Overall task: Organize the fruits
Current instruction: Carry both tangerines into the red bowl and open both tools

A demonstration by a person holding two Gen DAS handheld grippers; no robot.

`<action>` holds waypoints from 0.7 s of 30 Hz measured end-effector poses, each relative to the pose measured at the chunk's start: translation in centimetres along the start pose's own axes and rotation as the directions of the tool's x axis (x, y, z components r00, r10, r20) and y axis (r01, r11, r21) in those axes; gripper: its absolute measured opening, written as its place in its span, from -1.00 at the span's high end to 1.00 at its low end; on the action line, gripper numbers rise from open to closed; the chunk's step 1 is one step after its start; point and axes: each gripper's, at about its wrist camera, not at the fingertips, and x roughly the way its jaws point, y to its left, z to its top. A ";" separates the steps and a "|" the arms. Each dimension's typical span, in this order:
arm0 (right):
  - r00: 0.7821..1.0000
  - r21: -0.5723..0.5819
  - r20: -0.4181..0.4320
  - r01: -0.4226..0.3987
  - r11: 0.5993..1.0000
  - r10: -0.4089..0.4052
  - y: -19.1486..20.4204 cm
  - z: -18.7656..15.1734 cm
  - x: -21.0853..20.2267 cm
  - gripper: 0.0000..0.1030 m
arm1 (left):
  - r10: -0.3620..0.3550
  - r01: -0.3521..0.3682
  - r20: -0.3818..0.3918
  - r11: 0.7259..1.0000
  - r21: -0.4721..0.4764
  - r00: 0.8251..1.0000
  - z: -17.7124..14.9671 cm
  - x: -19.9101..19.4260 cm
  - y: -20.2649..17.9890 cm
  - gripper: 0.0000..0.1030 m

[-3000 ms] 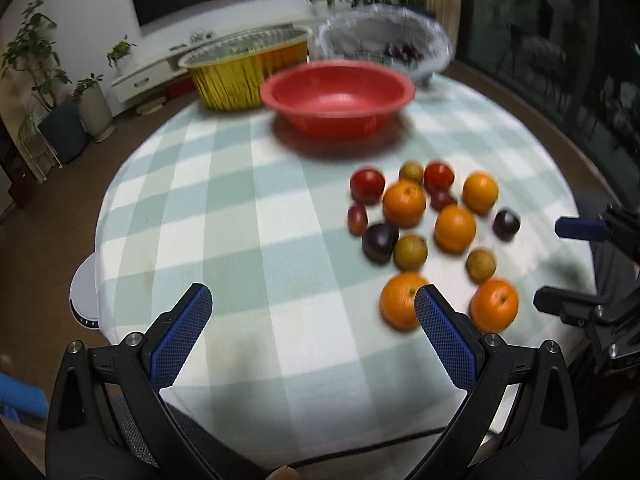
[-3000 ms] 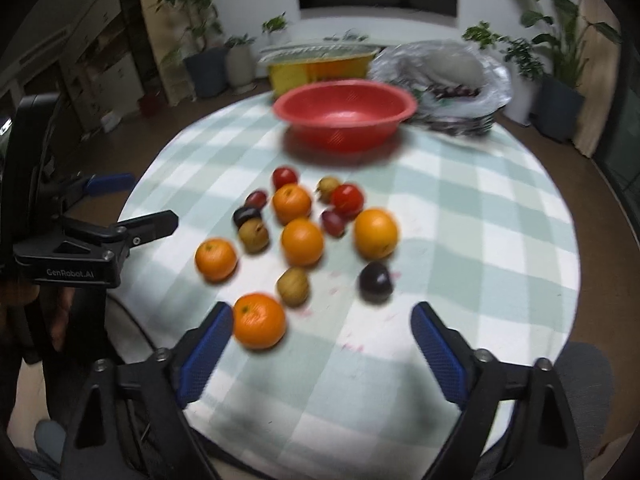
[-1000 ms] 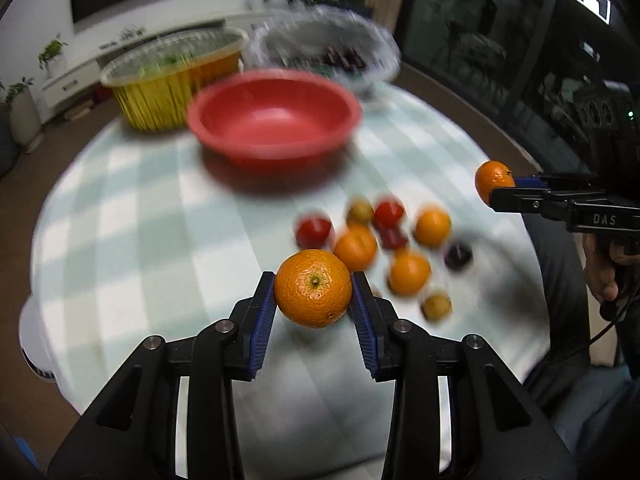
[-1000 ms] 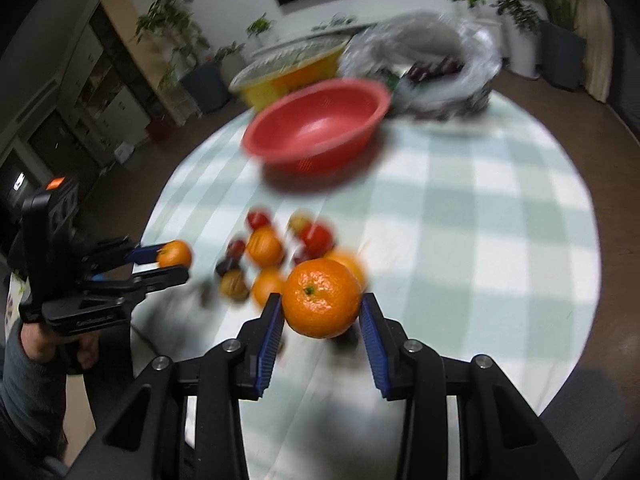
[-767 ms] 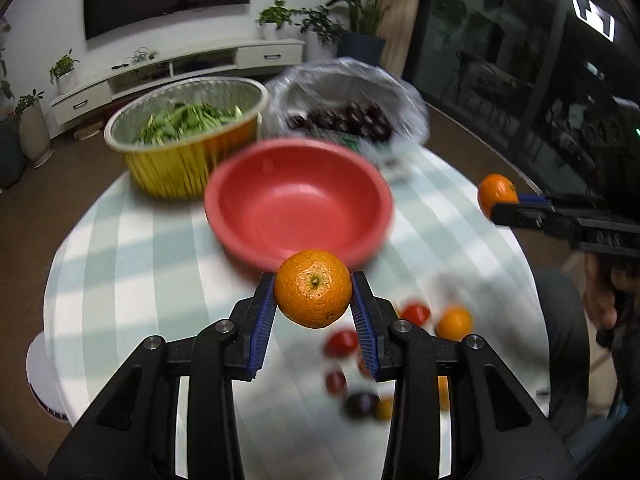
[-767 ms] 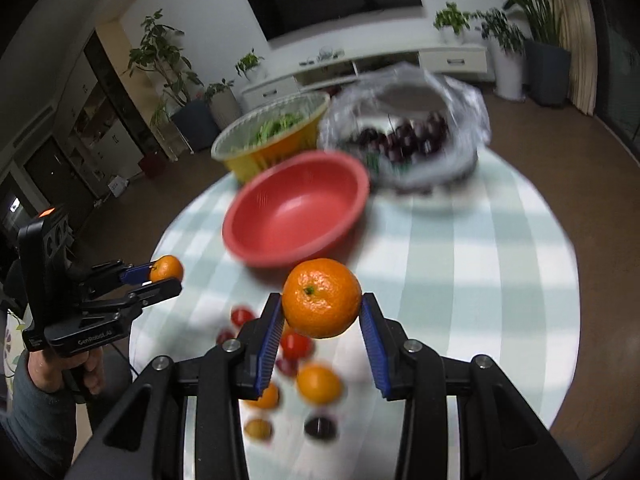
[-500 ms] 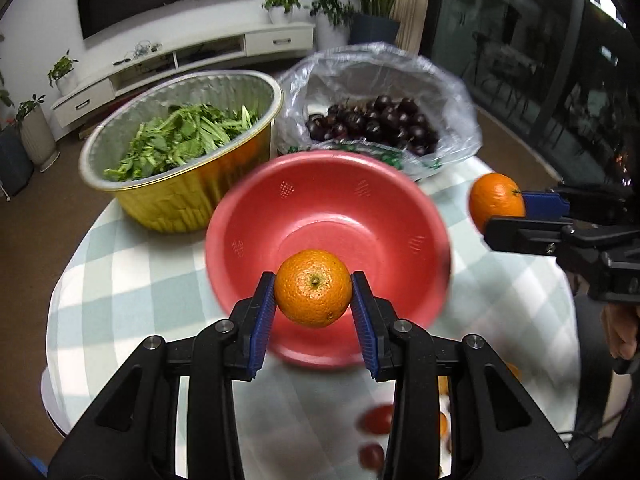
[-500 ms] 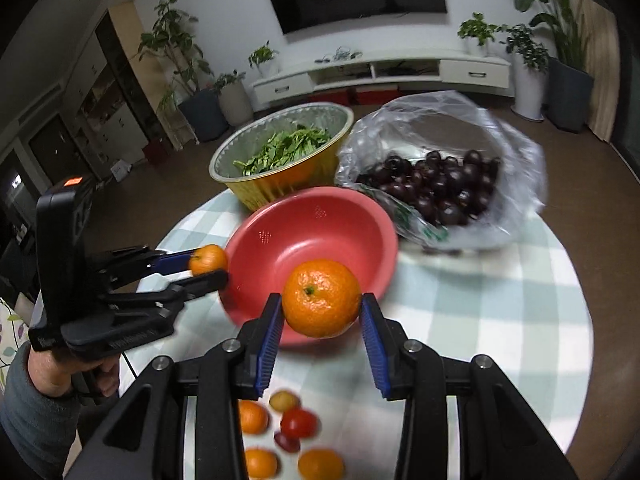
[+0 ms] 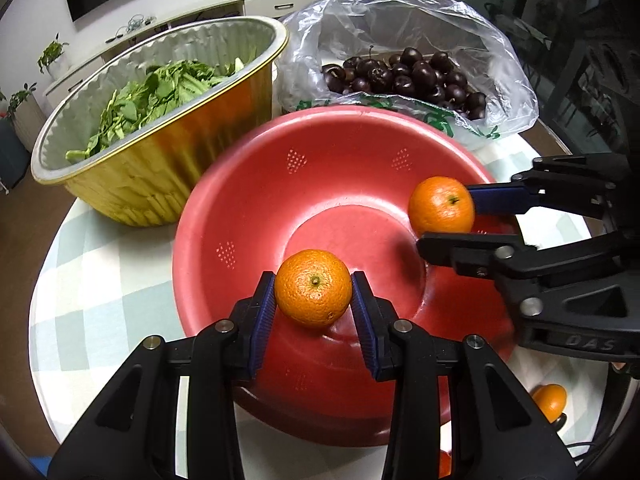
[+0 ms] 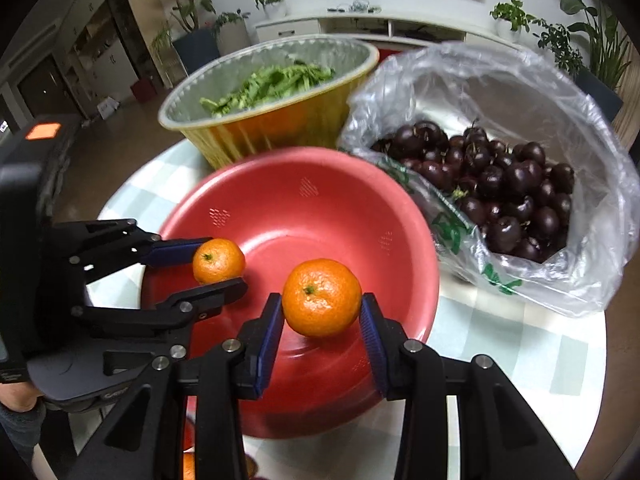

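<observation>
Left gripper (image 9: 313, 300): blue pads pressed on either side of an orange (image 9: 313, 289), jaws narrowed to the fruit's width. The orange hangs above the near part of the red bowl (image 9: 256, 208), clear of its floor.

Right gripper (image 10: 321, 320): likewise clamped on a second orange (image 10: 321, 298), held over the near half of the same bowl. In the left wrist view this gripper reaches in from the right over the bowl's right rim.

The bowl stands on a checked tablecloth (image 9: 100, 288). Beyond it, far left, a gold foil tub (image 9: 160, 168) of green leaves (image 9: 152, 96); far right, a clear plastic bag (image 9: 420, 24) of dark cherries (image 9: 404, 76). One more orange (image 9: 551, 400) lies on the cloth near right, partly hidden
</observation>
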 end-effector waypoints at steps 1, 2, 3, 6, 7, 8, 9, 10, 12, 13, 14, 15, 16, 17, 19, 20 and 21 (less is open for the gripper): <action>1.000 -0.003 -0.004 0.003 1.000 -0.003 -0.1 0.0 0.3 0.19 | 0.002 -0.002 -0.002 1.000 0.008 1.000 0.1 0.2 -0.2 0.31; 1.000 -0.006 -0.009 0.003 1.000 -0.003 -0.1 0.0 0.5 0.19 | 0.003 -0.003 -0.005 1.000 0.015 1.000 0.2 0.4 -0.3 0.31; 1.000 -0.009 -0.014 0.002 1.000 -0.002 -0.2 0.1 0.7 0.19 | 0.006 -0.005 -0.008 1.000 0.020 1.000 0.3 0.6 -0.5 0.31; 0.999 -0.048 -0.029 0.026 0.999 -0.027 0.6 0.1 1.3 0.18 | 0.023 -0.022 -0.011 0.999 0.044 1.000 0.3 1.0 -1.0 0.31; 0.999 -0.066 -0.027 0.041 0.997 -0.043 0.8 0.1 1.4 0.18 | 0.024 -0.024 -0.010 0.999 0.049 1.000 0.3 1.1 -1.1 0.31; 0.998 -0.075 -0.026 0.048 0.996 -0.050 0.9 0.1 1.4 0.18 | 0.025 -0.024 -0.009 0.998 0.051 1.000 0.4 1.2 -1.2 0.31; 0.998 -0.077 -0.029 0.047 0.996 -0.050 0.9 0.1 1.3 0.18 | 0.024 -0.024 -0.010 0.998 0.052 1.000 0.4 1.2 -1.2 0.31; 0.998 -0.075 -0.029 0.045 0.996 -0.048 0.9 0.1 1.3 0.18 | 0.024 -0.023 -0.011 0.998 0.054 1.000 0.5 1.2 -1.3 0.31; 0.999 -0.073 -0.031 0.039 0.997 -0.042 0.7 0.2 1.4 0.18 | 0.026 -0.025 -0.013 0.998 0.060 1.000 0.5 1.2 -1.3 0.30; 0.999 -0.075 -0.032 0.039 0.996 -0.042 0.7 0.3 1.4 0.18 | 0.028 -0.027 -0.013 0.997 0.066 1.000 0.5 1.3 -1.4 0.30; 0.998 -0.079 -0.033 0.041 0.996 -0.044 0.9 0.3 1.5 0.18 | 0.030 -0.029 -0.012 0.997 0.070 0.999 0.4 1.3 -1.4 0.29; 0.998 -0.084 -0.033 0.044 0.995 -0.047 0.9 0.3 1.5 0.18 | 0.034 -0.033 -0.011 0.997 0.075 0.999 0.4 1.3 -1.4 0.27; 0.998 -0.091 -0.033 0.048 0.995 -0.051 1.0 0.3 1.5 0.18 | 0.046 -0.045 -0.009 0.996 0.082 0.999 0.4 1.3 -1.5 0.24; 0.998 -0.098 -0.033 0.051 0.994 -0.055 1.1 0.2 1.4 0.18 | 0.054 -0.053 -0.006 0.995 0.086 0.999 0.4 1.3 -1.6 0.21; 0.998 -0.107 -0.034 0.052 0.993 -0.056 1.2 0.3 1.5 0.18 | 0.058 -0.057 -0.004 0.994 0.090 0.998 0.4 1.2 -1.5 0.17; 0.998 -0.110 -0.035 0.051 0.993 -0.055 1.2 0.3 1.5 0.18 | 0.058 -0.057 -0.003 0.994 0.088 0.998 0.4 1.1 -1.5 0.14; 0.998 -0.110 -0.036 0.049 0.993 -0.053 1.2 0.3 1.5 0.18 | 0.059 -0.058 -0.002 0.995 0.087 0.998 0.4 1.0 -1.5 0.13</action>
